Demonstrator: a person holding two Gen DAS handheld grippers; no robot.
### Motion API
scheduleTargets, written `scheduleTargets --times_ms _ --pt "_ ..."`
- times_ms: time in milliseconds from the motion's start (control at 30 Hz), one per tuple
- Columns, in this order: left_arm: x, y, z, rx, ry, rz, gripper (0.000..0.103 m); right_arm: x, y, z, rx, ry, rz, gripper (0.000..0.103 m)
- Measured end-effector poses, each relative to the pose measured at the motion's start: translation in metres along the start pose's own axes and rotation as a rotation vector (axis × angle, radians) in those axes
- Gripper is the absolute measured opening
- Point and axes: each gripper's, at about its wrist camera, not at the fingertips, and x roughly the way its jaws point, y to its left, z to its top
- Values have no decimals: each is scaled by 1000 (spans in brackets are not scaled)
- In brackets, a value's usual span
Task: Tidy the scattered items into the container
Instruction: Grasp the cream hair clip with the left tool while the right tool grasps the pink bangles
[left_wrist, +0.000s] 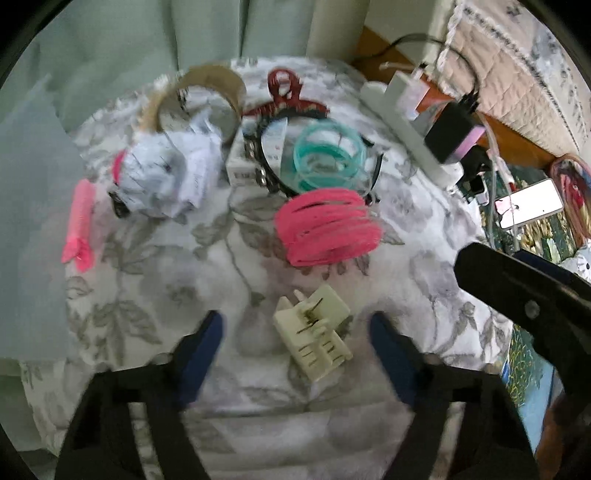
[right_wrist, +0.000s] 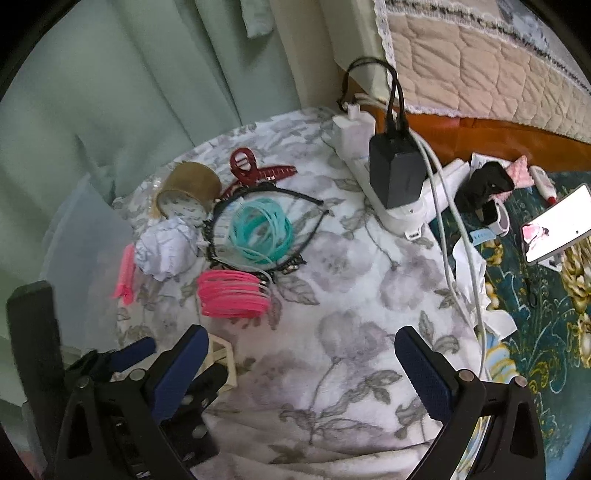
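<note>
The left gripper (left_wrist: 295, 332), fingers spread, is straddling the cream clip (left_wrist: 313, 338) just below the pink bangles (left_wrist: 327, 227); it should be centring before pinching. The right gripper (right_wrist: 295, 369) is hanging open, empty, beside it.

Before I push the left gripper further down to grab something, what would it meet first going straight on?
Most likely the cream plastic clip, lying on the floral cloth between the left gripper's open fingers, apparently untouched. Depth is hard to judge through the fisheye.
</note>
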Motion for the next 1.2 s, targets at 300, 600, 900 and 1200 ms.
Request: scheduleTargets --times_ms 300,600,900,1200 --pt "-1 41 8 -142 -30 9 17 28 7 6 -48 53 -4 101" --pt "-3 89 10 -254 -31 16 17 71 29 7 -150 138 6 86" --pt "0 95 10 -249 -35 -7 20 85 34 30 -145 70 10 69" --pt "1 99 9 -258 -25 -24 24 103 40 45 -134 29 41 45"
